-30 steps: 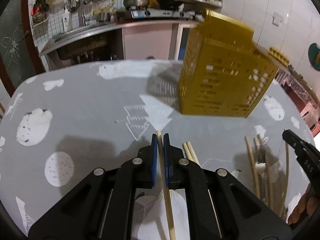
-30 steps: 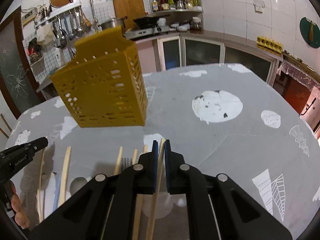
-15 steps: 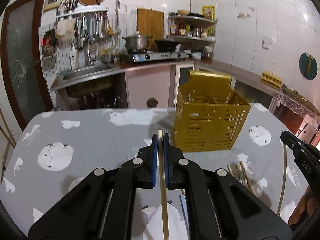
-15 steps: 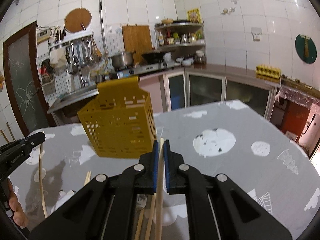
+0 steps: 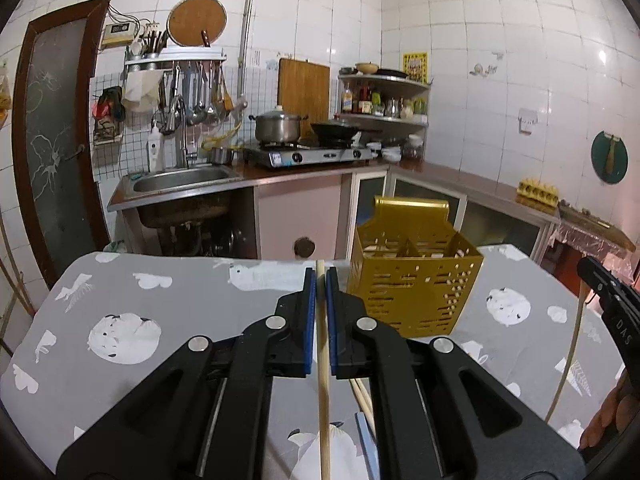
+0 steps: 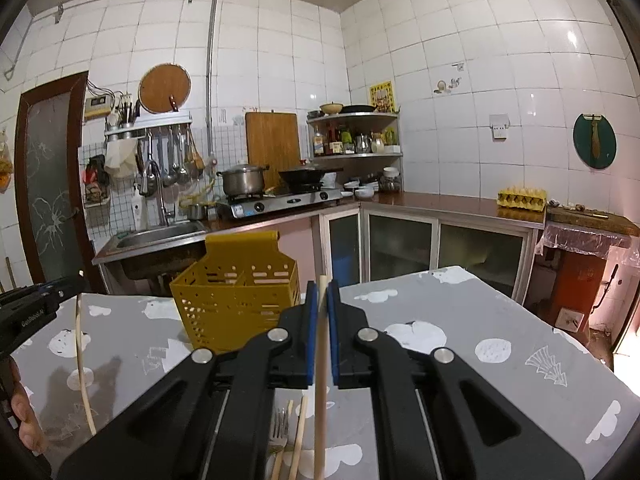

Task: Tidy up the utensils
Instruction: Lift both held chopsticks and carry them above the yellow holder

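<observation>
Moved: both grippers sit higher, views tilted up versus a second ago.
Left gripper point(image 5: 321, 276): pinching a chopstick point(image 5: 323, 380).
Right gripper point(image 6: 323, 290): same grip.
Basket point(image 5: 414, 280): right of centre.
Tip: align tips over a compartment.

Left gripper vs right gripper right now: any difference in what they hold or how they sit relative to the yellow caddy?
The left gripper has the yellow caddy to its right; the right gripper has it to its left. Loose chopsticks show below the left gripper; a fork shows below the right gripper. Both are shut on one chopstick each.
</observation>
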